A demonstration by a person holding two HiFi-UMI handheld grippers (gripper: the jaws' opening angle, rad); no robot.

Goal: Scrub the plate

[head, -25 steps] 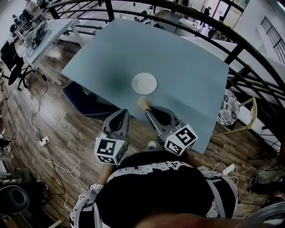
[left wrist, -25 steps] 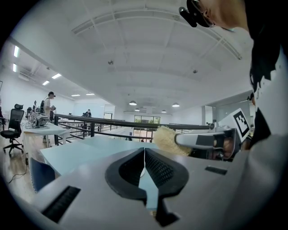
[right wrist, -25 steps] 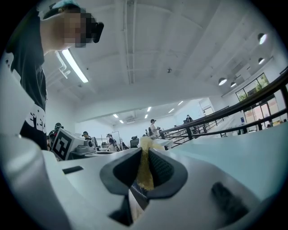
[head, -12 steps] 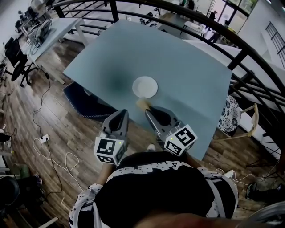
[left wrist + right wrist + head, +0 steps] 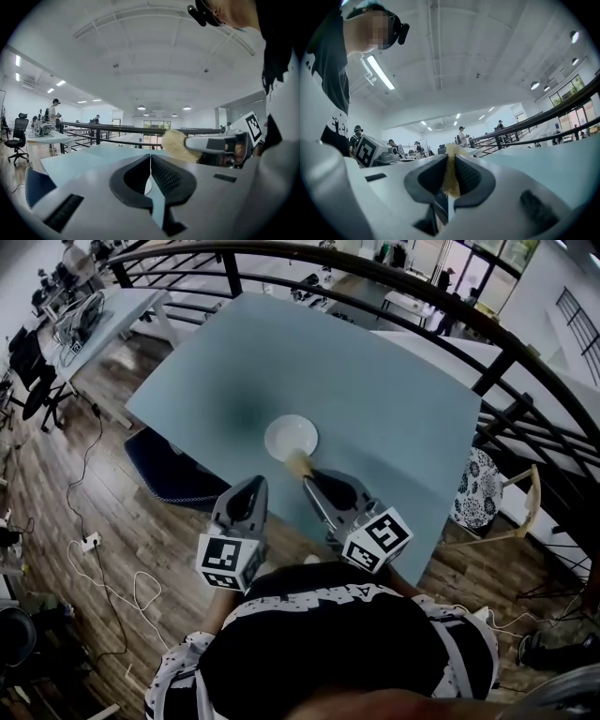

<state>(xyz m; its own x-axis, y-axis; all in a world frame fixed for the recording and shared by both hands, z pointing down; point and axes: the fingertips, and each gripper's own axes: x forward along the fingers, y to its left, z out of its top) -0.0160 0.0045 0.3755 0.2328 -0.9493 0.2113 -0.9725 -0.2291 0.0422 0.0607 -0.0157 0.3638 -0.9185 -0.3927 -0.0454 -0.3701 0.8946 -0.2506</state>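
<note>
On the worktop (image 5: 394, 399), right claw (image 5: 307, 478) pinches a sponge (image 5: 298, 463) by the plate (image 5: 291, 435) for scrubbing, left claw (image 5: 251, 486) closed, empty.

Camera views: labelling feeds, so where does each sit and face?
Head view: on the head, steeply down at plate, table; torso, left gripper, right gripper show.
Left gripper view: along its shut jaws across the table; right gripper shows.
Right gripper view: along its jaws, shut on the sponge; torso shows.
All share the sponge.
</note>
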